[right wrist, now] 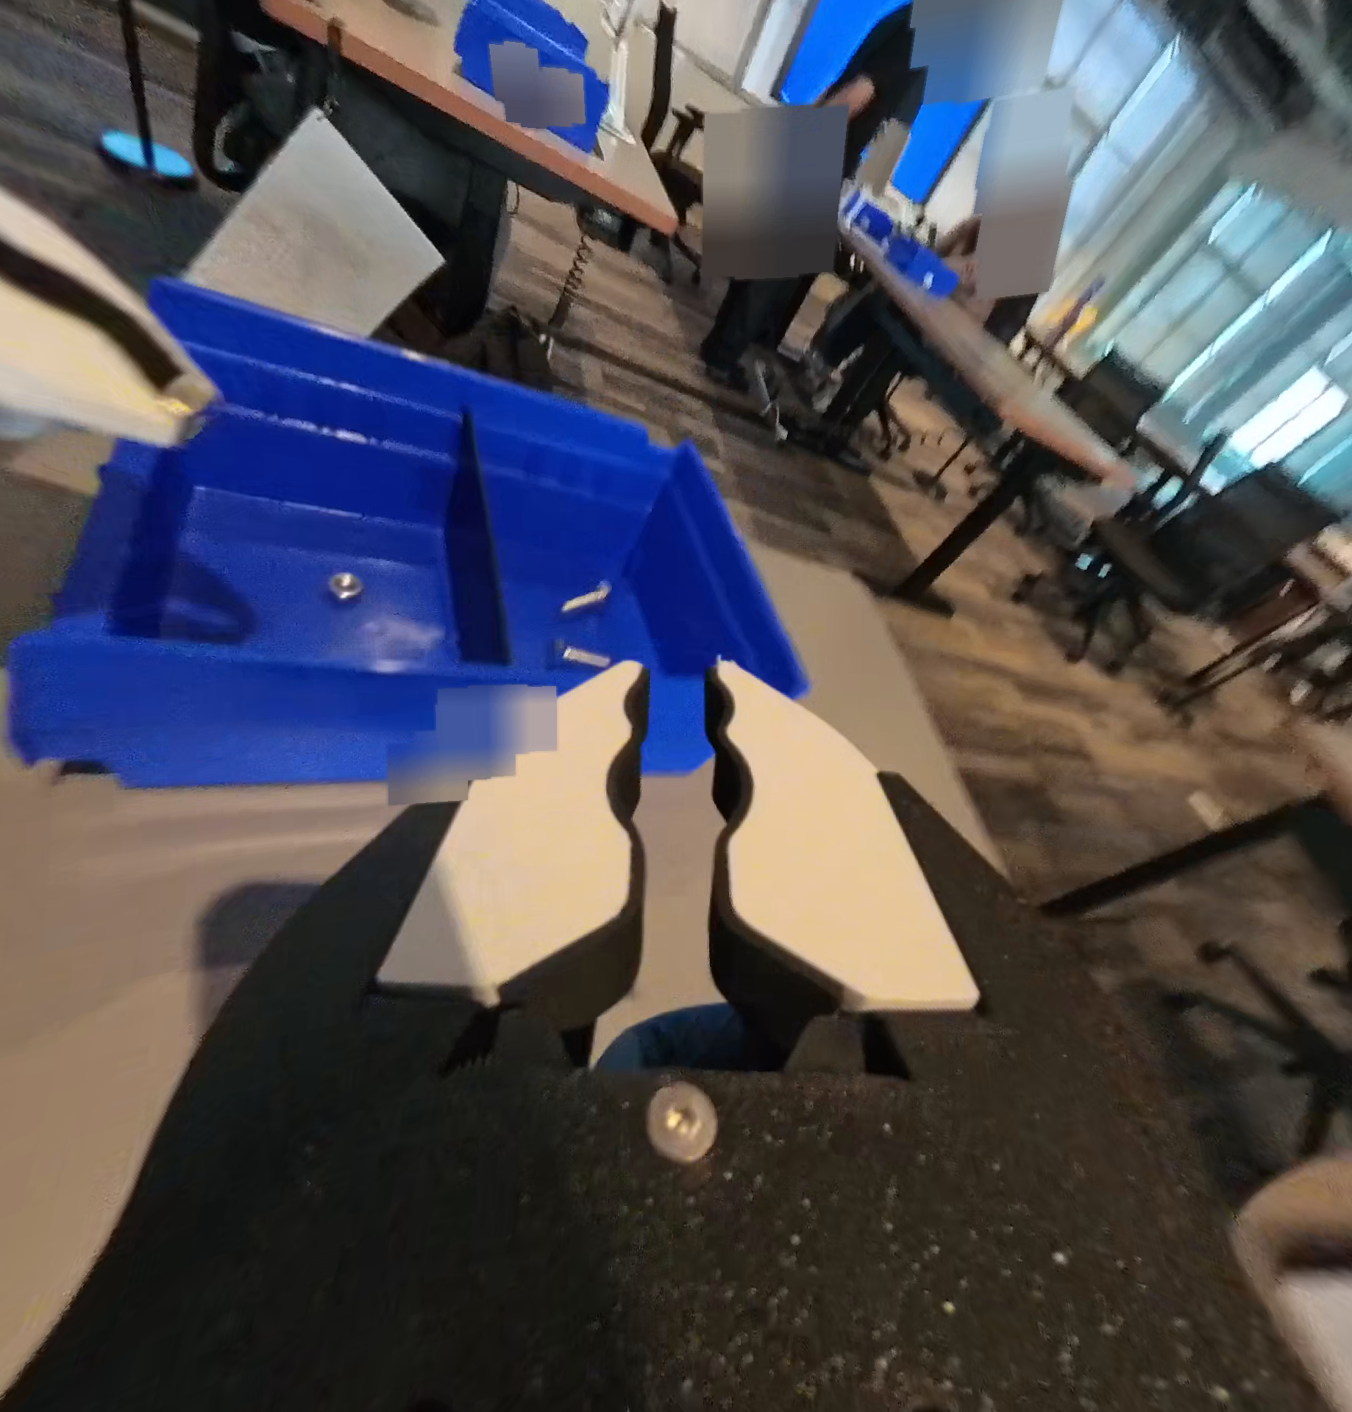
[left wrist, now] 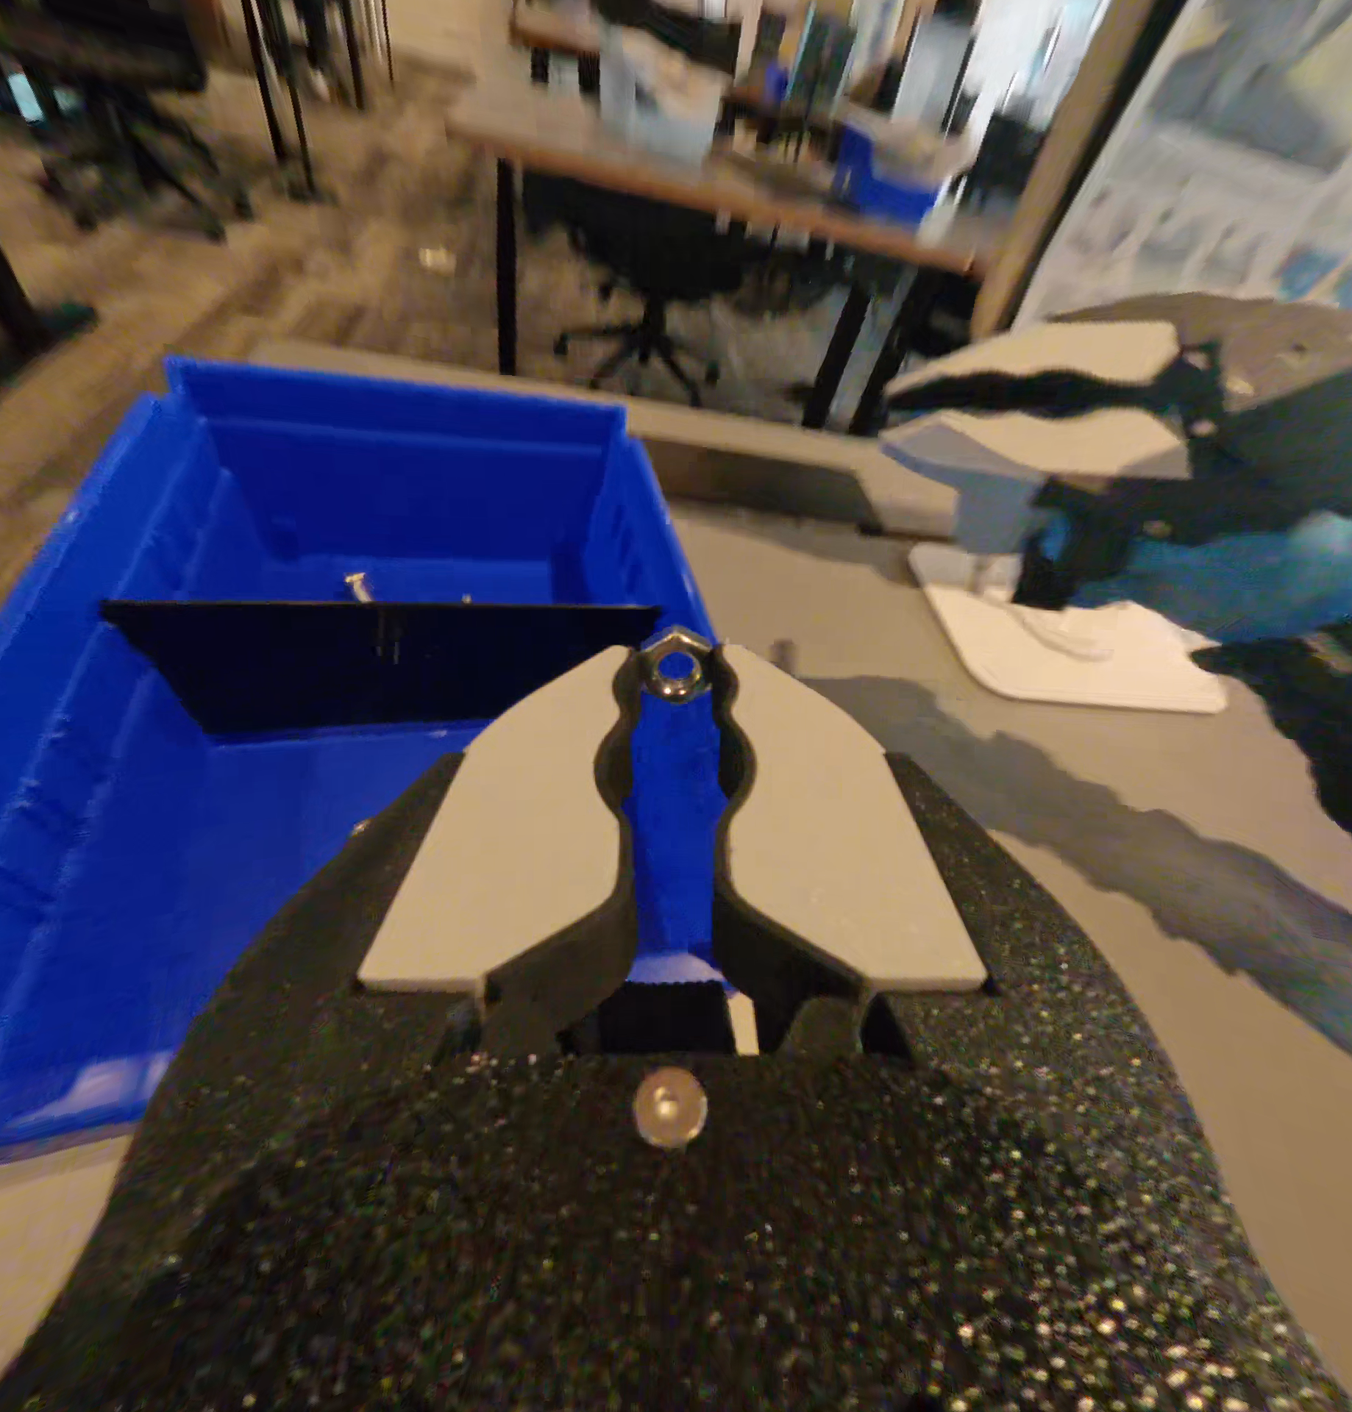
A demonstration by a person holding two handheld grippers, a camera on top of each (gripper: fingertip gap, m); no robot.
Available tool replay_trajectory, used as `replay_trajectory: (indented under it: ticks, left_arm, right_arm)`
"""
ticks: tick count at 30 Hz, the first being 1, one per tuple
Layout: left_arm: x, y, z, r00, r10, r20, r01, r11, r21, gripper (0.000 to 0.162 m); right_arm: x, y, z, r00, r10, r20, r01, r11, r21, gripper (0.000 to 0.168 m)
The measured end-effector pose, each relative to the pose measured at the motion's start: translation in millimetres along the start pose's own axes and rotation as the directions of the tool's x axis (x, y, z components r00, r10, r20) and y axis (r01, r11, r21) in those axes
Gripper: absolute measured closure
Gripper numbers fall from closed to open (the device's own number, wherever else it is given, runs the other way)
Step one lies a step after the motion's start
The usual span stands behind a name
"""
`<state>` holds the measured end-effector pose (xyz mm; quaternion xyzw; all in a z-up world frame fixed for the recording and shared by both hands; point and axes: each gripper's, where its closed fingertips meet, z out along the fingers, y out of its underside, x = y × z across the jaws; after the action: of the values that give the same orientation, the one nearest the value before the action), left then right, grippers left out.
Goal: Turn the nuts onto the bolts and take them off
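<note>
A silver hex nut (left wrist: 671,672) is pinched between the tips of the left gripper (left wrist: 673,676), held in the air above the near right corner of the blue bin (left wrist: 84,802), its hole turned toward the camera. Inside the bin, a second nut (right wrist: 345,587) is seen lying in the compartment left of the black divider (right wrist: 474,550), and two bolts (right wrist: 586,597) (right wrist: 581,655) lie in the compartment right of it. The right gripper (right wrist: 674,680) is held with its fingers parted and nothing between them, above the grey table (right wrist: 84,879) near the bin's front wall.
</note>
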<state>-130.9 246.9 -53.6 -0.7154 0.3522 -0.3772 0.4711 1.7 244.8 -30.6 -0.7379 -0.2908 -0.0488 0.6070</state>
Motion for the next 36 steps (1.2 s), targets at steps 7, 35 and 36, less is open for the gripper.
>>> replay_trajectory:
  ticks: [7,35,36]
  left_arm:
    - [36,13,-34,0.995,-0.085,-0.058,0.098,0.949,0.3,0.145]
    - [118,40,-76,0.899,0.013,-0.438,0.179,0.902,0.393,0.145]
    - [119,41,-76,0.896,0.011,-0.444,0.183,0.902,0.391,0.145]
  right_arm:
    - [15,-52,94,0.754,-0.65,0.094,0.656,0.752,-0.06,0.152]
    - [-56,70,248,-0.197,-0.717,0.669,0.963,-0.014,0.269,0.14]
    - [-57,72,249,-0.213,-0.71,0.671,0.961,-0.027,0.276,0.14]
